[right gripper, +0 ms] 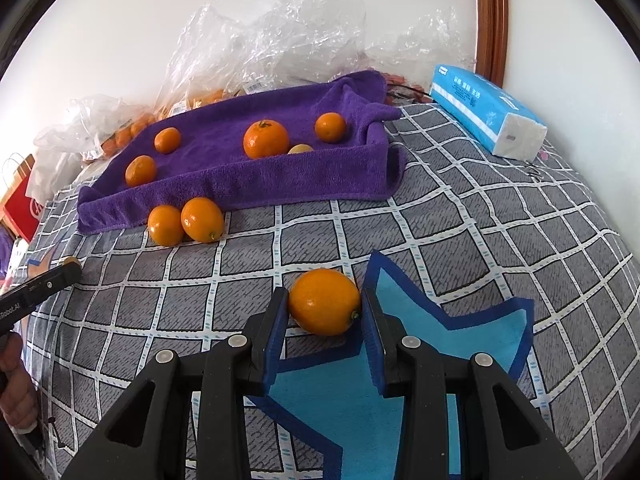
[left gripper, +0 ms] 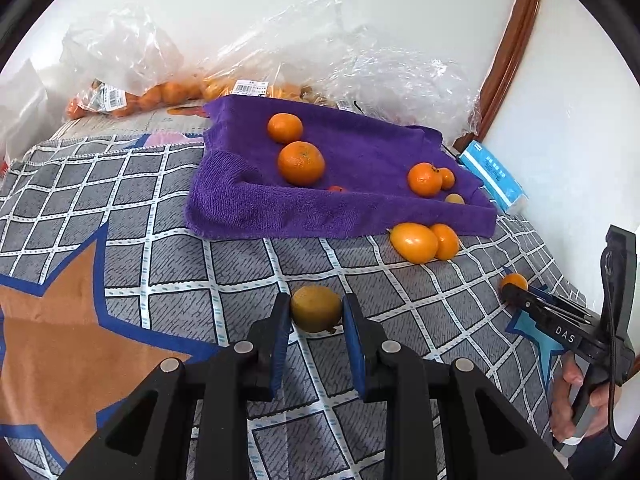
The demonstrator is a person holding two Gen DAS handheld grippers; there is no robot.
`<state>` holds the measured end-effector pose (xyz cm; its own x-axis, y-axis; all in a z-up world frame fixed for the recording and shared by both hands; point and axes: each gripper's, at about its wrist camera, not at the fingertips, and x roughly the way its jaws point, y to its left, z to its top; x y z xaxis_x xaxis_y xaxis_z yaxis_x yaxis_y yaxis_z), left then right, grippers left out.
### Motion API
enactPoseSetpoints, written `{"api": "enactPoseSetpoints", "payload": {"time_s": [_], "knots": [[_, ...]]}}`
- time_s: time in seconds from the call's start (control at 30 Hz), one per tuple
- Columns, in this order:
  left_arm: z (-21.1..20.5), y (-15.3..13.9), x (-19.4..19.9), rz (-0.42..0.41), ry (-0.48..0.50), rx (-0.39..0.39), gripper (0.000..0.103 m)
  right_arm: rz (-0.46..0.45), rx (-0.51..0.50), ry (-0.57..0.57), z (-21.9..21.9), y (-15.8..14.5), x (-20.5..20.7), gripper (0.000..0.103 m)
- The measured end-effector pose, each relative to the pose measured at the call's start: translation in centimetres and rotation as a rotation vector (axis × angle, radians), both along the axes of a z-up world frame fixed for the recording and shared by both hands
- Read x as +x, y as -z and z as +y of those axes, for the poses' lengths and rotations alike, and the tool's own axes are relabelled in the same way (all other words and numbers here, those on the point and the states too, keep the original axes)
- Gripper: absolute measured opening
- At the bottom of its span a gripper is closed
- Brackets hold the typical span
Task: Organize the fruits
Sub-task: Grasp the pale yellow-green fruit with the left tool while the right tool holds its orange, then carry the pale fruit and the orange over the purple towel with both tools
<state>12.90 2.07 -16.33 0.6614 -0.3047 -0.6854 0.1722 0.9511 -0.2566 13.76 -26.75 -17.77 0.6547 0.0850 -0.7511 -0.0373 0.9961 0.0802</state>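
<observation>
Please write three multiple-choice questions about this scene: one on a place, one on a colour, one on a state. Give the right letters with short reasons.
1. Where does the blue tissue pack lie?
A. on the towel
B. beside the towel, on the checked cover
C. inside a plastic bag

2. What colour is the towel under the fruit?
A. purple
B. green
C. red

3. How is the right gripper?
A. shut on nothing
B. lifted clear
C. around a fruit on the cover

Key: B, it rests off the towel; A, plainly purple; C, its fingers flank the fruit.

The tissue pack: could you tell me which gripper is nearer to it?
Right. The right gripper is just short of the tissue pack; the left gripper lies farther left.
</observation>
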Motion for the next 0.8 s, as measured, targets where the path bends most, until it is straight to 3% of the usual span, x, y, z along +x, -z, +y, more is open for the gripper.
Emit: {"api": "enactPoseSetpoints", "payload": {"time_s": [0.2,0.4,0.8], "knots": [[0.5,-0.2,-0.3,-0.021,-0.002,-0.029,0.025,0.0,-0.03,-0.006,0.5,0.0,0.0,0.036],[0.0,-0.7,-0.9,-0.058,0.015,-0.015,0.025,-0.043,0.01,-0.012,0.0,-0.6,-0.6,0.036],[0.9,-0.5,-0.7,-0.047,-0.039,-0.036,0.025,-0.092,0.032,0.013,0.0,-1.9,-2.1,0.036]]}}
